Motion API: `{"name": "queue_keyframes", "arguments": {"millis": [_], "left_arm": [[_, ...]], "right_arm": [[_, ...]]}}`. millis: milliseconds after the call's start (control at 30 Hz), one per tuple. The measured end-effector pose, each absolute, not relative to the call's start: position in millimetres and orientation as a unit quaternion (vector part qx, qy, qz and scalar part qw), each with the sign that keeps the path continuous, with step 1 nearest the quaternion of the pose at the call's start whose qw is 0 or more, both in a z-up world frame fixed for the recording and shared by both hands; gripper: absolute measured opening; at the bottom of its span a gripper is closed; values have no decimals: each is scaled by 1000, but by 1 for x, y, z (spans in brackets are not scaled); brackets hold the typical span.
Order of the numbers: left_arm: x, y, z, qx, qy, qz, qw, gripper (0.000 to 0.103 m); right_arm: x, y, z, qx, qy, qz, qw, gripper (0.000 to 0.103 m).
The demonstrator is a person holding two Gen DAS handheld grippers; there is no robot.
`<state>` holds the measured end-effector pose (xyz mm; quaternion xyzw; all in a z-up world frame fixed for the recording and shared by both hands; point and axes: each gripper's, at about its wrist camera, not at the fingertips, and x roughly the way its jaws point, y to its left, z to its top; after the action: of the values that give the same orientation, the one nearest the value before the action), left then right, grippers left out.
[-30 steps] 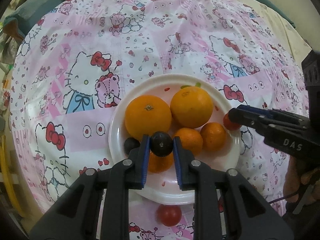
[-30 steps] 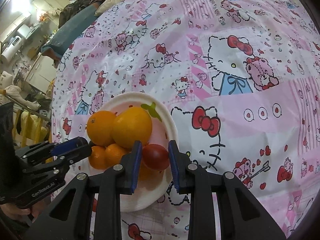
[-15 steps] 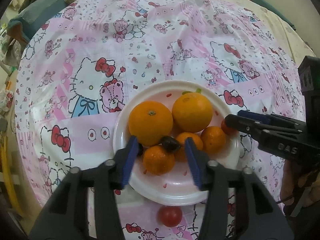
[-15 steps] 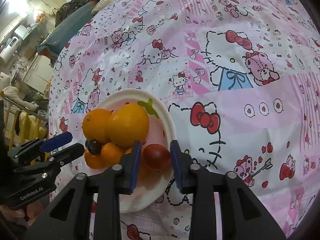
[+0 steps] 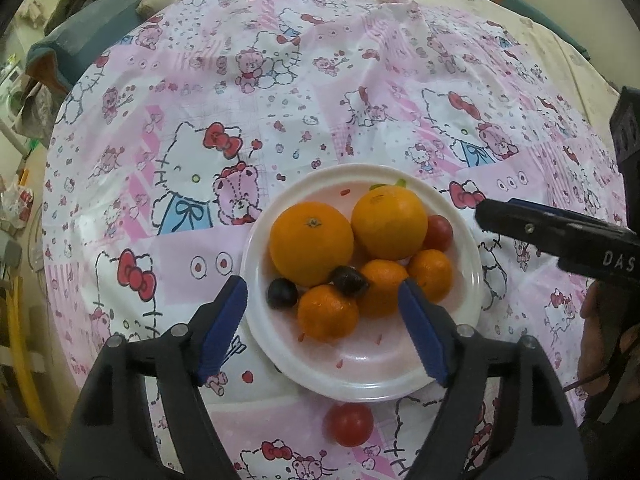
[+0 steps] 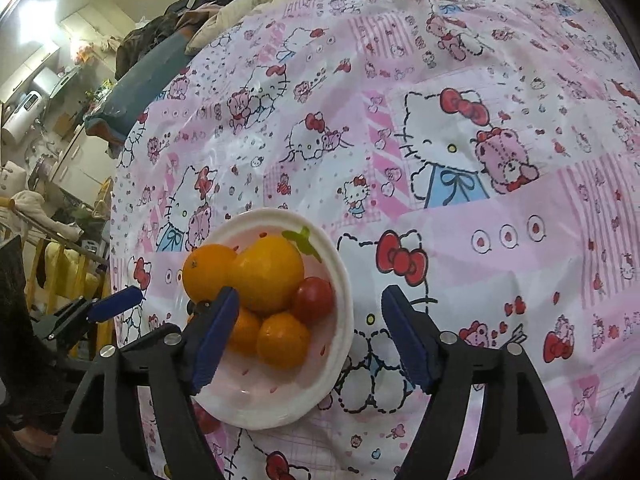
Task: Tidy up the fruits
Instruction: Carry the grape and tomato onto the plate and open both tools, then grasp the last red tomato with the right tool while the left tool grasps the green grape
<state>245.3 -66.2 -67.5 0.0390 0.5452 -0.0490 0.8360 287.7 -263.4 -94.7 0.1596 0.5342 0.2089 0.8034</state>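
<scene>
A white plate (image 5: 408, 380) (image 6: 256, 412) holds two large oranges (image 5: 311, 243) (image 6: 269, 276), several small tangerines (image 5: 328, 312), two dark plums (image 5: 282, 293) and a red tomato (image 5: 439, 233) (image 6: 314, 300). One plum (image 5: 349, 280) rests on top of the tangerines. A second red tomato (image 5: 349, 424) lies on the cloth in front of the plate. My left gripper (image 5: 323, 328) is open and empty, just above the plate's near side. My right gripper (image 6: 308, 340) is open and empty over the plate's right rim, above the tomato.
The round table wears a pink Hello Kitty cloth (image 5: 280, 92) (image 6: 480, 160). Bedding and clothes (image 6: 168, 40) lie beyond its far edge. Room clutter (image 6: 40, 208) stands at the left. The right gripper's fingers (image 5: 560, 232) reach in from the right in the left wrist view.
Both grippers opened and drew back. The left one let go of the dark plum, which now rests on the tangerines. The right one let go of the tomato on the plate.
</scene>
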Motion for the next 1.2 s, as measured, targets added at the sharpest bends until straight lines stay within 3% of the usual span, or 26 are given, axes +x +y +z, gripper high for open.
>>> {"name": "queue_keyframes", "arguments": {"millis": [600, 1200], "left_arm": [[199, -33, -39, 11, 531, -21, 847, 75], [150, 10, -39, -26, 538, 1, 843, 75]], "right_arm": [[243, -269, -54, 160, 506, 208, 822, 77], [181, -262, -53, 168, 518, 203, 813, 77]]}}
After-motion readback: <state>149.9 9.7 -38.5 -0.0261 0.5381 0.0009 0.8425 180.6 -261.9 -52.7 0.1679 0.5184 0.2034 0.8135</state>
